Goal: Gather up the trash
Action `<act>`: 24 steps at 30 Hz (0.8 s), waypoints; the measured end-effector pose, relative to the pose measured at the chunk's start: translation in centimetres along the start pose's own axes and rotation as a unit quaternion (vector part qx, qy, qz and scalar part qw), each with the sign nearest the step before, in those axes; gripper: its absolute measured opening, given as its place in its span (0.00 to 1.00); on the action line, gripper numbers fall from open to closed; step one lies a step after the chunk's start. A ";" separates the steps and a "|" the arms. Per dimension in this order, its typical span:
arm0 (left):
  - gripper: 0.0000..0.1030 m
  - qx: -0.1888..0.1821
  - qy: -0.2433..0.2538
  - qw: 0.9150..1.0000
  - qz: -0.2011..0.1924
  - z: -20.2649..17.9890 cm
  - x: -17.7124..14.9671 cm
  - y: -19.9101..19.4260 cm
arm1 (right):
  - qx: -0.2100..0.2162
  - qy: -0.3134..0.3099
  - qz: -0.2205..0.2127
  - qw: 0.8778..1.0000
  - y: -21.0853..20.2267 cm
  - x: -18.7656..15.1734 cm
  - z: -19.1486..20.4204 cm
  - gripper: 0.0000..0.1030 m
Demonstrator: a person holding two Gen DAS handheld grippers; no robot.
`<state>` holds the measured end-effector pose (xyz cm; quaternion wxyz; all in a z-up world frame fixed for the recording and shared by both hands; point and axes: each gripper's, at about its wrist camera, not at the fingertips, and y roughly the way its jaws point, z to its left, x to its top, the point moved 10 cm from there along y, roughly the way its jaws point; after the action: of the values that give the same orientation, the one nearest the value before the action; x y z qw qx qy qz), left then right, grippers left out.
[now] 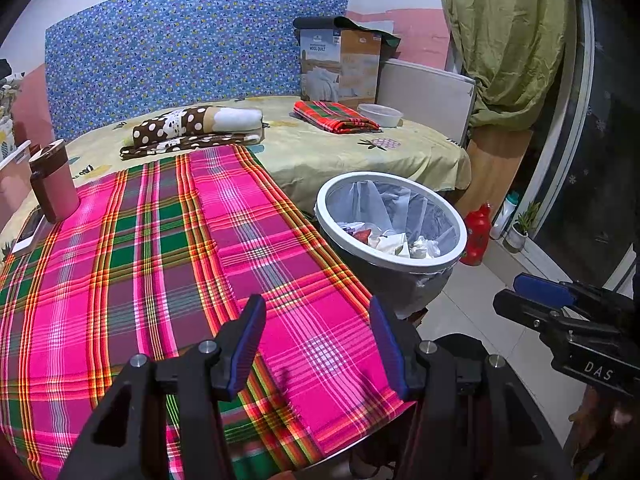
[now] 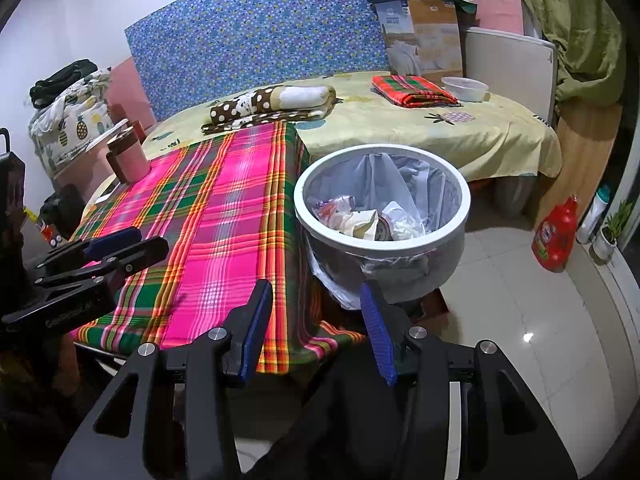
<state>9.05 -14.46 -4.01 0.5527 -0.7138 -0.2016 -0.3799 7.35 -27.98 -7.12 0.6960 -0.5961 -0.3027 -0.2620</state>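
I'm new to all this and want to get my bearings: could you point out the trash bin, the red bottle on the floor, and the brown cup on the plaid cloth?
trash bin (image 2: 320,224): right wrist view, white rim.
red bottle (image 2: 554,238): right wrist view, its body.
brown cup (image 1: 54,190): left wrist view, its side.

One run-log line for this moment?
left tool: open, empty | right tool: open, empty | trash bin: holds trash | plaid cloth: no trash
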 end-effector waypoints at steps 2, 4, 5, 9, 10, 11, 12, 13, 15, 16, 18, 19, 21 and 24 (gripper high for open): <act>0.54 0.000 0.000 1.000 0.000 0.0 0.0 0.1 | 0.000 0.000 0.000 1.000 0.0 0.0 0.0 0.47; 0.54 0.000 0.001 1.000 0.000 0.0 0.0 0.0 | 0.000 0.000 0.001 1.000 0.1 0.0 -0.1 0.47; 0.54 0.000 0.000 1.000 0.000 0.0 0.0 0.0 | 0.000 0.000 0.001 1.000 0.1 0.0 -0.1 0.47; 0.54 0.000 0.001 1.000 0.000 -0.1 0.0 0.1 | 0.000 0.000 0.002 1.000 0.1 0.0 -0.1 0.47; 0.54 0.000 0.001 1.000 0.001 -0.1 0.0 0.0 | 0.000 0.001 0.002 1.000 0.2 0.0 -0.2 0.47; 0.54 0.001 0.001 1.000 0.001 -0.1 0.0 0.0 | 0.000 0.001 0.002 1.000 0.2 0.0 -0.2 0.47; 0.54 0.001 0.001 1.000 0.001 -0.1 0.0 0.0 | 0.000 0.000 0.002 1.000 0.2 0.0 -0.2 0.47; 0.54 0.001 0.001 1.000 0.001 -0.1 0.0 0.0 | 0.000 0.000 0.003 1.000 0.2 0.0 -0.3 0.47; 0.54 0.001 0.001 1.000 0.001 -0.1 0.1 0.1 | -0.001 0.001 0.004 1.000 0.2 -0.1 -0.2 0.47; 0.54 0.001 0.001 1.000 0.001 -0.1 0.0 0.0 | 0.000 0.001 0.004 1.000 0.3 -0.1 -0.2 0.47; 0.54 0.001 0.002 1.000 0.001 -0.1 0.0 0.0 | 0.000 0.001 0.004 1.000 0.3 -0.2 -0.2 0.47; 0.54 0.001 0.001 1.000 0.001 -0.1 0.1 0.1 | -0.001 0.001 0.004 1.000 0.3 -0.1 -0.2 0.47; 0.54 0.001 0.001 1.000 0.001 -0.1 0.1 0.1 | 0.000 0.001 0.005 1.000 0.3 -0.1 -0.2 0.47; 0.54 0.001 0.001 1.000 0.001 -0.1 0.1 0.1 | 0.000 0.000 0.005 1.000 0.3 -0.2 -0.2 0.47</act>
<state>9.10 -14.62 -3.97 0.5538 -0.7131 -0.2008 -0.3801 7.48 -28.11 -7.50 0.6969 -0.5977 -0.2997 -0.2591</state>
